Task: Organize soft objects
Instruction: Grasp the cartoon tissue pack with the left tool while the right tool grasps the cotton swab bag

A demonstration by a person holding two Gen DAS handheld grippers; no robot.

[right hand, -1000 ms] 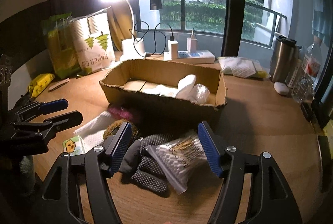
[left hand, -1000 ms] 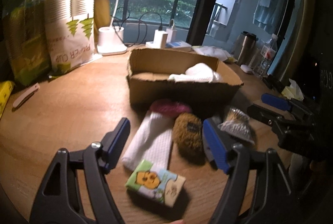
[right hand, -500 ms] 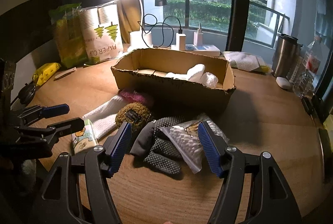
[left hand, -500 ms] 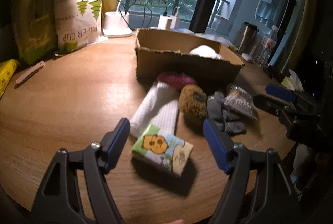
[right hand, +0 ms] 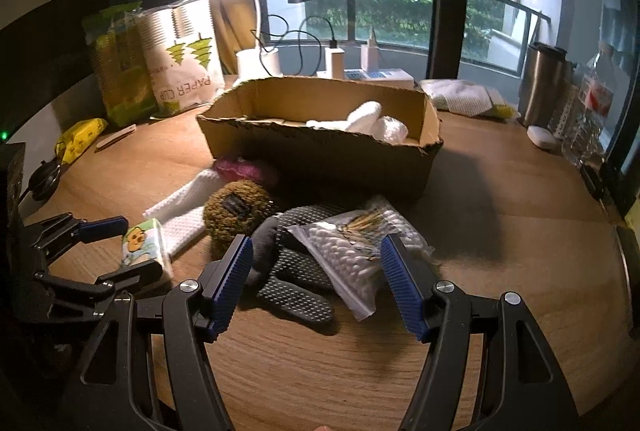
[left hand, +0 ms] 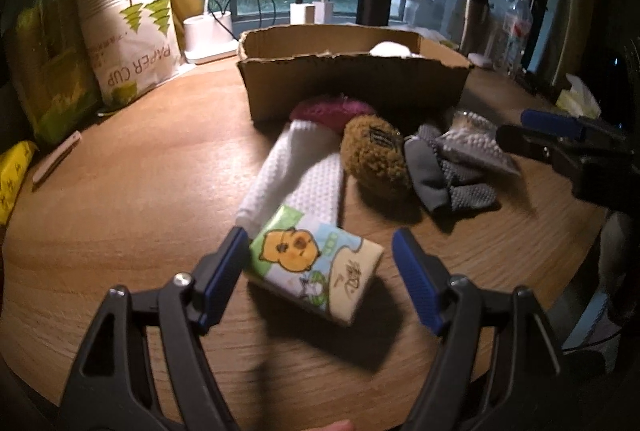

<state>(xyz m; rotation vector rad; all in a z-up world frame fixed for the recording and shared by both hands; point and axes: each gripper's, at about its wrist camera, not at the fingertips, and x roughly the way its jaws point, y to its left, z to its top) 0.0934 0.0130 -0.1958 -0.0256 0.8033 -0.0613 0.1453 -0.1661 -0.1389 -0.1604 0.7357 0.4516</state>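
Since a second ago the left gripper (left hand: 318,263) has dropped toward the tissue pack (left hand: 314,265), now at lower centre between its parted fingers, unclamped. Soft, light and crushable, it looks best pinched across its short sides. Right gripper (right hand: 316,281) hovers, fingers apart, over the cotton-swab bag (right hand: 356,251).

The left gripper (left hand: 318,263) has come down and forward since a second ago, so the cartoon-printed tissue pack (left hand: 316,265), which then lay below and short of its fingertips, now sits between the open jaws; the left pad looks to be at the pack's edge, the right pad clear of it. In the right wrist view the left gripper (right hand: 120,247) now straddles the tissue pack (right hand: 142,243), where earlier it hung to the pack's left. The right gripper's (right hand: 316,279) view has shifted slightly, with the bag of cotton swabs (right hand: 352,251) still between its jaws.
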